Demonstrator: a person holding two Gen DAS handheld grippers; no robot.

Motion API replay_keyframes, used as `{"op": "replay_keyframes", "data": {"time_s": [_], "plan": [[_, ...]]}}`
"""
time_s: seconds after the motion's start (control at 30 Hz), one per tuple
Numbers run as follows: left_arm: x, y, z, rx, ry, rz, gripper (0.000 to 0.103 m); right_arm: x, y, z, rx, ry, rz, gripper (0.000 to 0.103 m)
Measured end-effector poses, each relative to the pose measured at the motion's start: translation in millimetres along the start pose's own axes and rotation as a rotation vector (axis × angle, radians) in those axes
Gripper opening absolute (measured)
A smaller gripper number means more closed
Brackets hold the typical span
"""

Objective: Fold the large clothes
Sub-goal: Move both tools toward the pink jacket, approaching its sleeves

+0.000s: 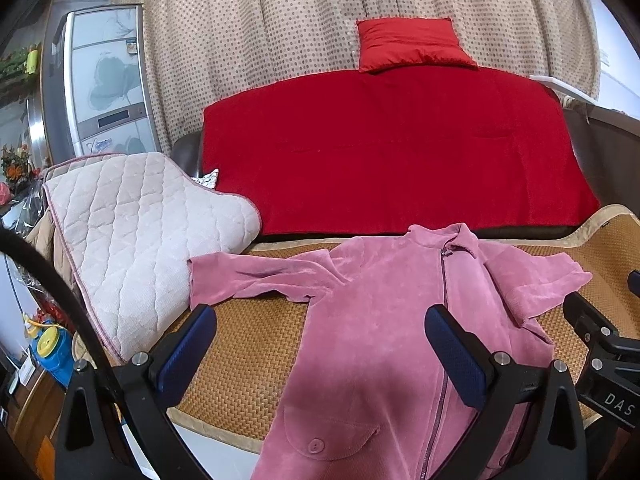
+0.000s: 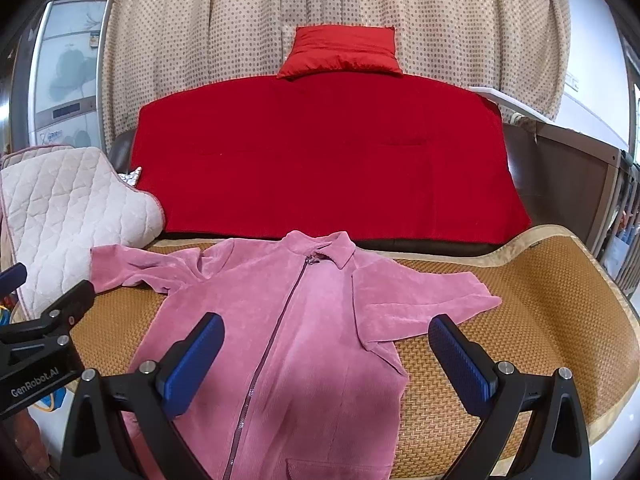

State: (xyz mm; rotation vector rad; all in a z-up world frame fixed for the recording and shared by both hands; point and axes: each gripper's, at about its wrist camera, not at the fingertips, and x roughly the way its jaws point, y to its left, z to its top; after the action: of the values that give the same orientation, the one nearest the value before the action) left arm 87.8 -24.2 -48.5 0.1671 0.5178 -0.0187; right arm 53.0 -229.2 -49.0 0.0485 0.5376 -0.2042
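Observation:
A pink zip-up jacket (image 1: 372, 320) lies flat, front up, on a woven brown mat (image 1: 248, 344), collar at the far side, sleeves spread out. It also shows in the right wrist view (image 2: 304, 320) on the mat (image 2: 520, 312). My left gripper (image 1: 320, 320) is open and empty, hovering above the jacket's left half. My right gripper (image 2: 326, 330) is open and empty above the jacket's right half. The right gripper's body shows at the right edge of the left wrist view, and the left gripper's body at the left edge of the right wrist view.
A quilted white cushion (image 1: 132, 232) lies at the mat's left, touching the left sleeve. Behind the mat is a sofa with a red cover (image 1: 392, 148) and a red pillow (image 1: 412, 44). A fridge (image 1: 104, 80) stands far left. A curtain hangs behind.

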Motion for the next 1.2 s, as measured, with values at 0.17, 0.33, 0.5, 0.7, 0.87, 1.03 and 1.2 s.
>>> {"op": "replay_keyframes", "data": {"time_s": [0.17,0.33,0.5,0.7,0.87,1.03,1.2], "plan": [[2.5,-3.9,2.7,0.007,0.001,0.000,0.103,3.7,-4.0,1.1,0.006,0.002,-0.001,0.103],[6.1,-7.8,5.6,0.017,0.002,0.013,0.103,11.6,-8.1,2.4,0.020,0.007,0.017,0.103],[12.4,-15.1,11.2,0.029,0.007,0.026,0.103,21.7,-11.3,4.3,0.032,0.010,0.034,0.103],[25.8,-28.8,19.3,0.049,0.016,0.028,0.103,40.5,-21.7,9.0,0.056,0.021,0.038,0.103],[45.0,-44.6,24.1,0.067,0.036,0.022,0.103,63.1,-34.8,11.5,0.083,0.042,0.035,0.103],[68.4,-61.4,24.2,0.086,0.064,0.015,0.103,92.8,-45.9,12.5,0.096,0.069,0.024,0.103],[97.6,-80.8,20.0,0.109,0.108,0.003,0.103,139.0,-61.8,9.3,0.121,0.127,-0.004,0.103]]}}
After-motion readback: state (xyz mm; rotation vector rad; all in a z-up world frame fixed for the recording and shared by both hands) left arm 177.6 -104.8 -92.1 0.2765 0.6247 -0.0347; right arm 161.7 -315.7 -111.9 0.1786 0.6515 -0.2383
